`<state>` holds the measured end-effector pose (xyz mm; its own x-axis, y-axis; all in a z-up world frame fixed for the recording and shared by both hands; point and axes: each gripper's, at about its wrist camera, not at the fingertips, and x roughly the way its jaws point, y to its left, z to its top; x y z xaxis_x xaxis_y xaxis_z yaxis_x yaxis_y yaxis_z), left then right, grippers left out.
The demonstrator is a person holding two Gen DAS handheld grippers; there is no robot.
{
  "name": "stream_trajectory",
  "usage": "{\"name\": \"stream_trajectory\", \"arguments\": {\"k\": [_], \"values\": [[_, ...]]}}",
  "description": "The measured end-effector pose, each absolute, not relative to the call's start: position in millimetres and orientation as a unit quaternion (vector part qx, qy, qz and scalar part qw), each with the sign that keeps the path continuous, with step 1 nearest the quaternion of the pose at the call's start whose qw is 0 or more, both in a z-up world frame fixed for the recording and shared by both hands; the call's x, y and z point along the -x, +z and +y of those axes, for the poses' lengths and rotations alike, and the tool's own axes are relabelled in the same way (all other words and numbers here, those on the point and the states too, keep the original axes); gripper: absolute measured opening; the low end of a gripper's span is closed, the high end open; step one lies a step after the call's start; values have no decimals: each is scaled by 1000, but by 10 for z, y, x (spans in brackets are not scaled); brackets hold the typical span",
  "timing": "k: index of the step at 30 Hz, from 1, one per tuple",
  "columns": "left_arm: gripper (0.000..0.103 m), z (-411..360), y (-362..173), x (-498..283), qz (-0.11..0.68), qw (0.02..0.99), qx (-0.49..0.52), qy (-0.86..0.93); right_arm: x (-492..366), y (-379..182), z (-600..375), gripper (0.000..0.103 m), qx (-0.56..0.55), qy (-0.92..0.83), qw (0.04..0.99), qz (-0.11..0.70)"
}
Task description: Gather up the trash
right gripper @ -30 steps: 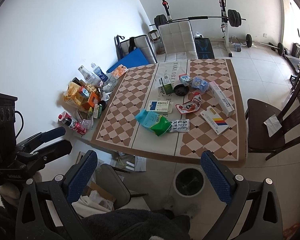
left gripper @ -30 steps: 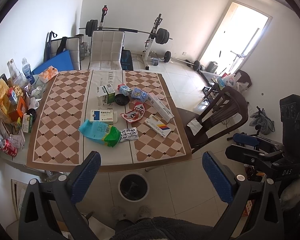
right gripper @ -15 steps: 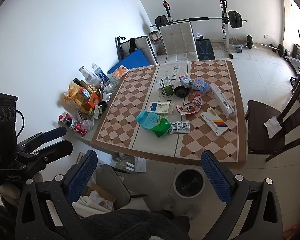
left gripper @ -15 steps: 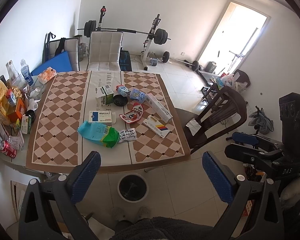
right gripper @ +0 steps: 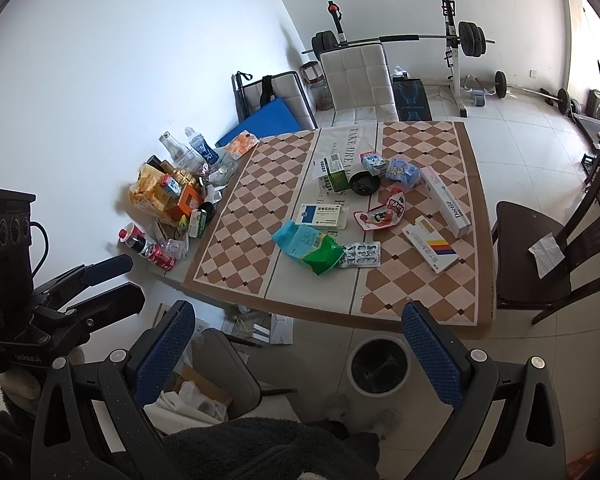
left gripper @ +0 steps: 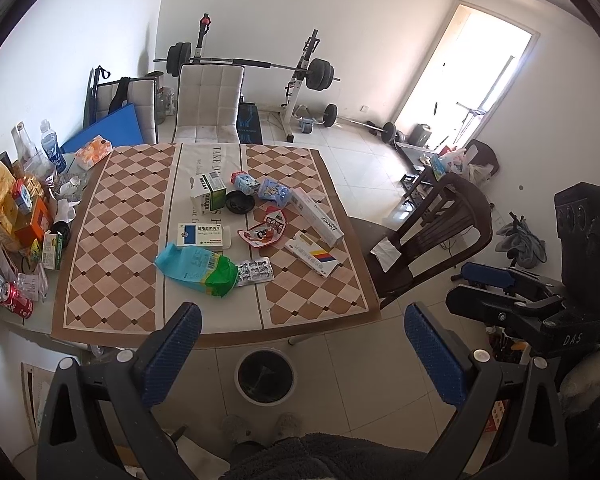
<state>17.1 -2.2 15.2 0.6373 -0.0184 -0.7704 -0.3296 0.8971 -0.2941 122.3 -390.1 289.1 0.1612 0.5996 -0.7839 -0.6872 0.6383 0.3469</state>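
You are holding the left gripper (left gripper: 300,336) high and back from the bench's near edge, tilted down over the bench (left gripper: 112,216), its jaws spread wide and gripping nothing. You are holding the right gripper (right gripper: 296,334) beside it at a similar height, its jaws also standing wide and empty. The trash is lying around the bench's middle: a blue-green bag (left gripper: 198,270) nearest the near edge, a blister pack (left gripper: 255,271) touching its right side, a red wrapper (left gripper: 265,231) farther in, and a long white box (left gripper: 318,216) toward the right edge. A round bin (left gripper: 265,374) is standing on the floor just below the bench's near edge, between the two sets of jaws.
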Motion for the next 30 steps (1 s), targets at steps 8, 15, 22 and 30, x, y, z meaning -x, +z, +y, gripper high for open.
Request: {"name": "stream_trajectory", "arguments": {"k": [8,15,22,30], "values": [[103,-52,188,-249,417,881,209,84,-1212,2890,-3891,103,45,421,761,491],[103,-30,198,-265,416,882,209,73,-1223,2895,-3881,103,46,422,761,491],[103,75,117,-218,416,882,212,63,-1243,2911,-3788,103,45,417,763,492],[103,333,-225,-535,427,867,132,219,-1450,2767,-3716,103,42,366,789,492]]}}
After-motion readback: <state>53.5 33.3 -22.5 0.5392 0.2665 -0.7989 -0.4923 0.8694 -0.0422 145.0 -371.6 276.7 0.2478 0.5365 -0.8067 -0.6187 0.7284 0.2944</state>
